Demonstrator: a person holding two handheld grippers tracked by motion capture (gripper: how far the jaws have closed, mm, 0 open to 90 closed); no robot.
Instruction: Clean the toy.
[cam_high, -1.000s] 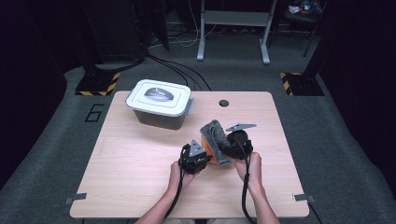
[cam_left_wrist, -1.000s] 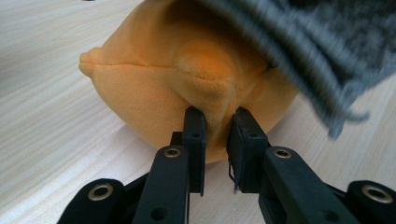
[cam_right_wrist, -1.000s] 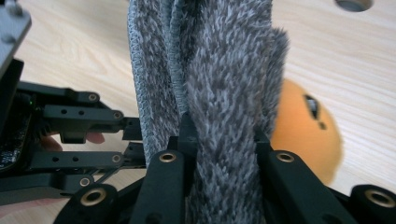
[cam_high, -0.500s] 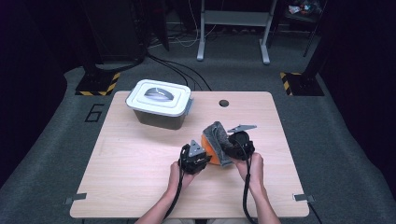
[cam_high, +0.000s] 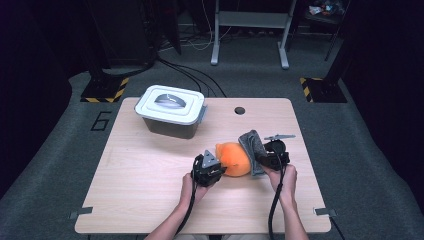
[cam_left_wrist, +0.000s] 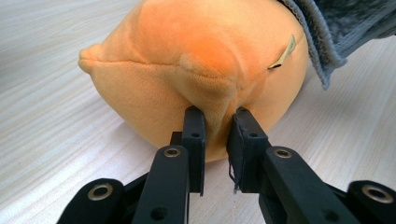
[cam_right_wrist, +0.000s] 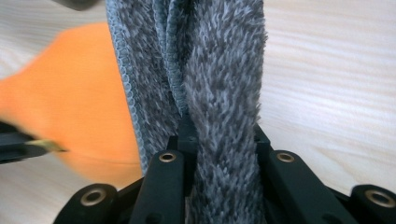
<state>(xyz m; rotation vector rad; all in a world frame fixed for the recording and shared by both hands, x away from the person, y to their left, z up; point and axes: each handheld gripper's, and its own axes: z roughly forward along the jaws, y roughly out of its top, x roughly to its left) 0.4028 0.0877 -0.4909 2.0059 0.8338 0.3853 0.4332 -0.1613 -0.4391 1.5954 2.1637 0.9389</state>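
- Left gripper (cam_high: 216, 169), seen from the high view, sits toward the near edge of the table (cam_high: 125, 200), a little right of its middle, with its jaws pinching the near-left side of an orange plush toy (cam_high: 233, 158).
- From the same high view, the plush toy lies on the table with its long axis running from the left gripper toward the far right, and its narrower end points to the far edge.
- Right gripper (cam_high: 261, 159) holds a grey fleece cloth (cam_high: 252, 147) that touches the toy's right side; the cloth's long axis runs from near edge to far edge.
- A white lidded plastic bin (cam_high: 172, 110) stands near the far left corner, well apart from the toy, and a round cable hole (cam_high: 239, 110) sits by the far edge.
- The table is light wood grain on a grey carpet; a painted 6 (cam_high: 101, 120) marks the floor at its left, and metal stand legs (cam_high: 249, 30) rise in the dark room behind.
- In the left gripper view, the gripper (cam_left_wrist: 215, 122) has both jaws pressed into a fold of the plush toy (cam_left_wrist: 187, 60), nearly together; a small tan tag (cam_left_wrist: 285, 51) sticks out at its upper right, under the cloth (cam_left_wrist: 336, 28).
- In the right gripper view, the gripper (cam_right_wrist: 219, 135) is clamped tight on the cloth (cam_right_wrist: 219, 70), which rises straight up between the jaws, with the blurred toy (cam_right_wrist: 70, 102) at its left.
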